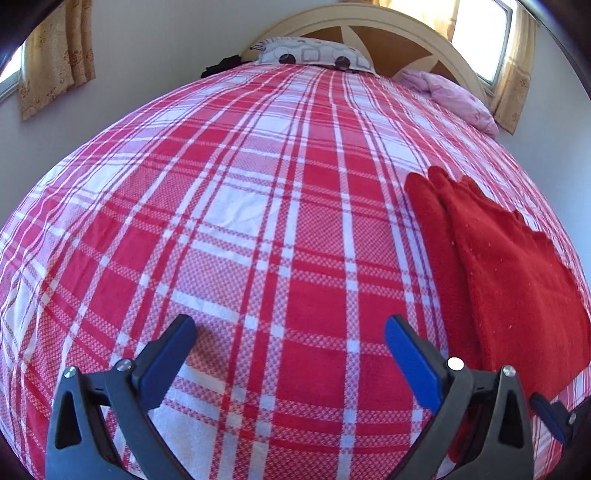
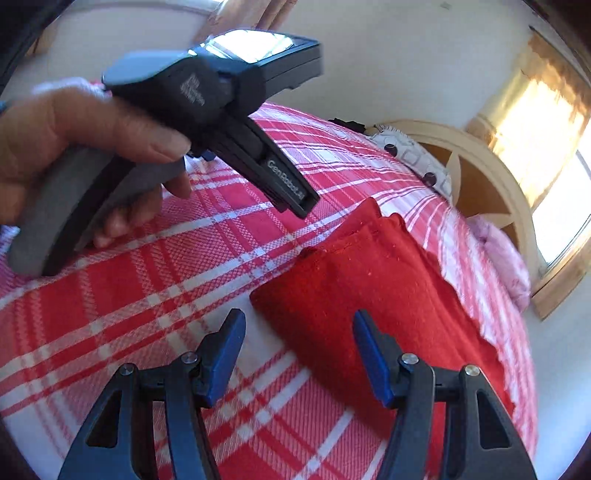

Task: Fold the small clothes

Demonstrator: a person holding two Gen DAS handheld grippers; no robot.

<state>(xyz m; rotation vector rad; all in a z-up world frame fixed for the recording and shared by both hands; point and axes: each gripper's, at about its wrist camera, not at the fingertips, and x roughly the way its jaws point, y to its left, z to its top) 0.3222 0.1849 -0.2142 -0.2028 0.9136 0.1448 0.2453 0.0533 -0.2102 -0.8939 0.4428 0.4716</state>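
The bedspread [image 1: 240, 206] was a red, pink and white plaid. The folded cloth [image 2: 369, 288] was plain deep red. Each tool had black arms and blue pads [image 1: 410, 358]. One pillow [image 1: 314, 55] was grey-patterned, another [image 1: 454, 96] pale pink.

Right gripper [image 2: 299, 352] gapes above folded red cloth [image 2: 373, 295] on plaid bedspread [image 2: 129, 295].

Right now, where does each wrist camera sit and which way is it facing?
Left wrist: on the left gripper, open, low over the plaid bed cover, facing the headboard; red cloth at right.
Right wrist: on the right gripper, open, facing the red cloth; left hand shows holding its gripper.
Shared: cloth, cover, headboard, patterned pillow.
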